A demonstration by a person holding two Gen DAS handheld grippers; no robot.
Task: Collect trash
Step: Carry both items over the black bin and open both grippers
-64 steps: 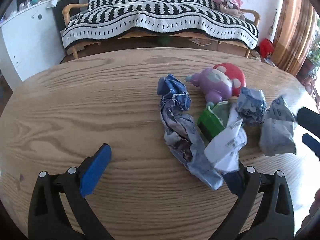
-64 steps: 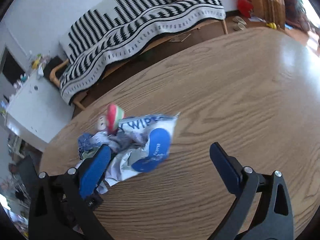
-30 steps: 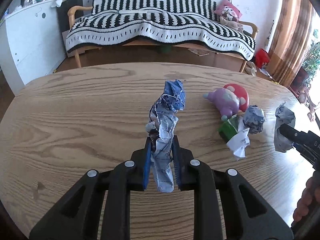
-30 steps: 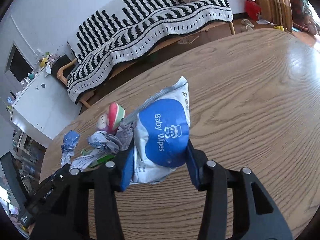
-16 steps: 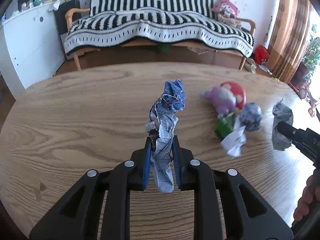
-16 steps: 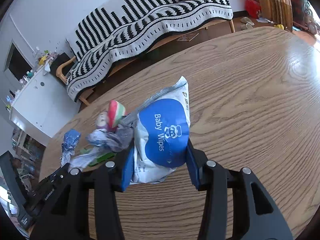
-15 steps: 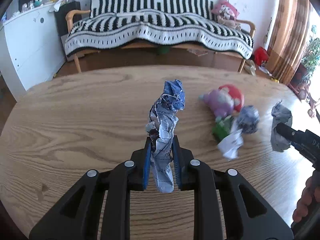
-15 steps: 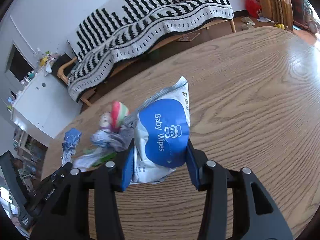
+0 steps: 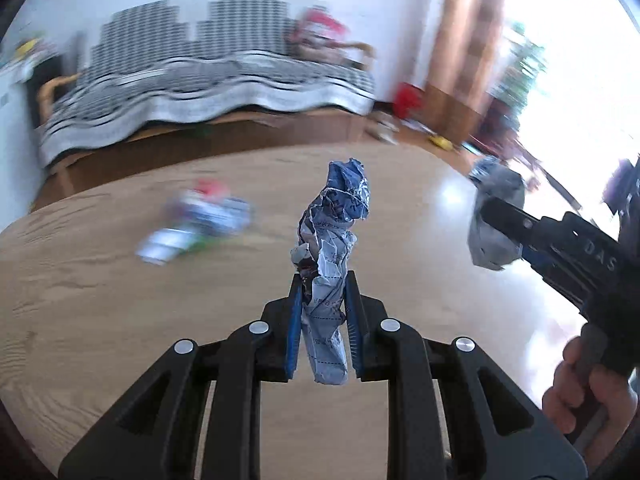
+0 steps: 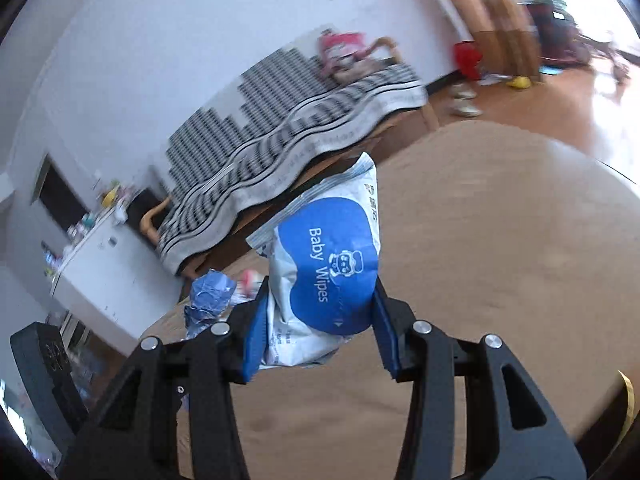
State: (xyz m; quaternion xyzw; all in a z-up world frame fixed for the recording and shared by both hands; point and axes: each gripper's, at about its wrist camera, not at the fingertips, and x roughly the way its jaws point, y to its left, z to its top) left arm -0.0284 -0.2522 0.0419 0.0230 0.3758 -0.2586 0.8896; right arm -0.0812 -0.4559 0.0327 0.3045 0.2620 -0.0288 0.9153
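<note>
Over the wooden desk (image 9: 100, 320), both hand-held grippers are now carrying their loads off toward the 2 o'clock side. Half a second ago the leftover pile was sitting right of centre in the left wrist view; now it's smeared by motion blur out at 10 o'clock, and the whole room is streaking. So I'm guessing the pickup part is finished and the person is swinging both pieces toward wherever the trash goes, though no bin is showing anywhere yet.

The left hand-held gripper (image 9: 322, 316) is pressing its blue pads almost together, pinching the lower half of a crumpled paper twist (image 9: 332, 248) that's standing upright with its blue top poking toward 12 o'clock, clear of the desk.

The right hand-held gripper (image 10: 316, 328) is sitting a bit wider, since it's clamping a puffy baby wipes packet (image 10: 332, 264) across its bottom edge, with the packet's sealed end pointing up toward 12. In the left view that same gripper is coming in from 3 o'clock, with the person's hand (image 9: 588, 396) wrapped around the handle.

The leftover pile (image 9: 196, 224), some scraps plus a toy I think, is too blurry to sort out, so there's more collecting waiting back there.
</note>
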